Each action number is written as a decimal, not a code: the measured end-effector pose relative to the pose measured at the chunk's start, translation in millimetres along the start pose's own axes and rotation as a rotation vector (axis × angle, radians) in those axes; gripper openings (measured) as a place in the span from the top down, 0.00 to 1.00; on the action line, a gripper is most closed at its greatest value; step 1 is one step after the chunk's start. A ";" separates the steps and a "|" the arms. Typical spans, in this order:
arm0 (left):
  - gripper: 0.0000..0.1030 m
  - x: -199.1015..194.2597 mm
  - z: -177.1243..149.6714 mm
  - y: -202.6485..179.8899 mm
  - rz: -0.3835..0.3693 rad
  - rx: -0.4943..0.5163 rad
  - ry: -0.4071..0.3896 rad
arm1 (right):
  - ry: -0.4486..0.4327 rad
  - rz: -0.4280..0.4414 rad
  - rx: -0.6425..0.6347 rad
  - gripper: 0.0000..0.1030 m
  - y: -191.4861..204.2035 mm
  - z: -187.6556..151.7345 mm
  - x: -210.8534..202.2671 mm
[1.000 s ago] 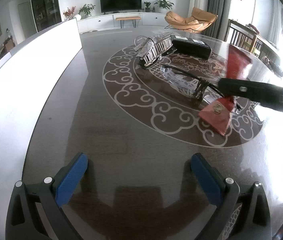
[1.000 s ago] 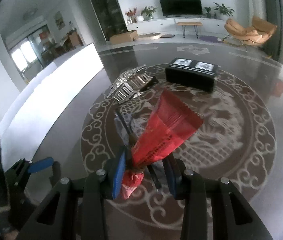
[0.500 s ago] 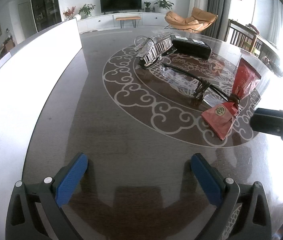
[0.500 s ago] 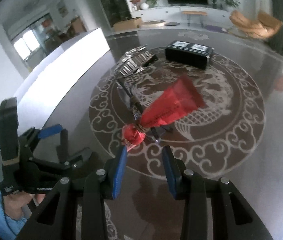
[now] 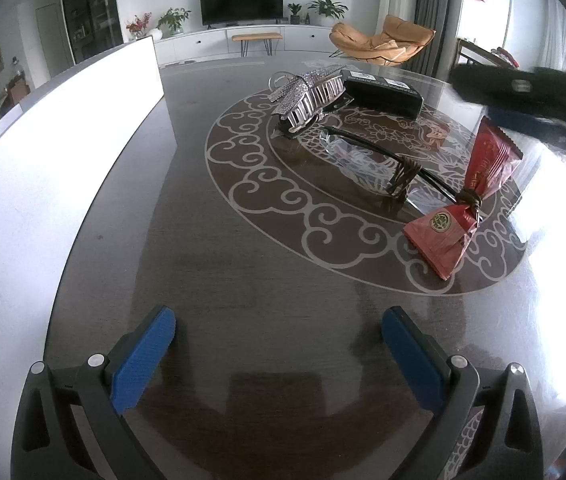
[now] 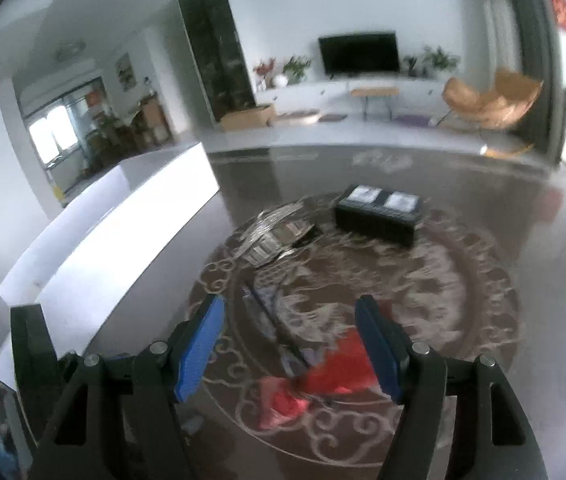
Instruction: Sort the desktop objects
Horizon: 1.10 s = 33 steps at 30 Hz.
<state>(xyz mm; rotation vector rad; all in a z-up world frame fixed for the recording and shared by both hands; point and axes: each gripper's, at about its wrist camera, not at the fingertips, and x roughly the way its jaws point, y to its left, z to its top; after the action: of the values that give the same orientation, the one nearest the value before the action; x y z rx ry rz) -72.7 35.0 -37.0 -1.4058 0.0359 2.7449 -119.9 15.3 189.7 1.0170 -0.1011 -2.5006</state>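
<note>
A red snack packet (image 5: pixel 463 208) lies on the dark patterned table (image 5: pixel 243 280), draped over one arm of a pair of dark-framed glasses (image 5: pixel 379 156). Behind them sit a sparkly hair clip (image 5: pixel 311 92) and a black box (image 5: pixel 383 94). My right gripper (image 6: pixel 289 320) hovers above the packet (image 6: pixel 339 368), its jaws opening with nothing between the pads. Its dark body (image 5: pixel 523 88) shows at the upper right in the left wrist view. Low over bare tabletop near the front, my left gripper (image 5: pixel 279 344) is open and empty.
A long white box (image 5: pixel 83 140) runs along the table's left side. In the right wrist view the hair clip (image 6: pixel 279 236) and black box (image 6: pixel 379 216) lie beyond the glasses (image 6: pixel 275 320). A living room with a television and an orange chair lies behind.
The right gripper let go of the red packet, drew back, rose and spread its jaws. The packet now rests on the glasses. The left gripper stayed still.
</note>
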 end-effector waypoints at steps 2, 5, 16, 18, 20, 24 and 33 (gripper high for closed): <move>0.00 -0.1 -0.1 -0.1 0.000 0.000 0.000 | 0.065 0.022 0.021 0.33 -1.6 -0.5 17.3; 0.00 0.0 0.2 0.1 -0.001 -0.001 0.000 | 0.169 0.015 0.046 0.33 -8.9 -10.7 36.8; 0.00 2.3 1.8 0.8 0.001 0.000 0.001 | 0.288 0.028 0.062 0.33 -35.2 -67.2 -2.8; 0.00 2.4 1.9 0.5 0.001 0.000 0.001 | 0.245 0.021 0.058 0.33 -37.0 -66.5 -15.5; 0.00 2.2 1.6 0.7 -0.001 0.001 0.001 | 0.179 -0.001 0.037 0.33 -34.7 -60.6 -30.4; 0.00 -3.7 -5.9 4.3 -0.019 0.033 0.006 | 0.070 -0.072 -0.023 0.33 -25.7 -33.2 -44.8; 0.00 -11.6 -15.6 16.3 0.004 -0.002 0.000 | 0.176 -0.281 -0.264 0.31 -10.0 16.1 40.3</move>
<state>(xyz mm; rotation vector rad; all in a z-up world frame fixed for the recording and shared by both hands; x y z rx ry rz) -54.3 17.4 -36.7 -1.4077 0.0356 2.7489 -160.1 5.8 173.1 1.1984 0.4430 -2.5624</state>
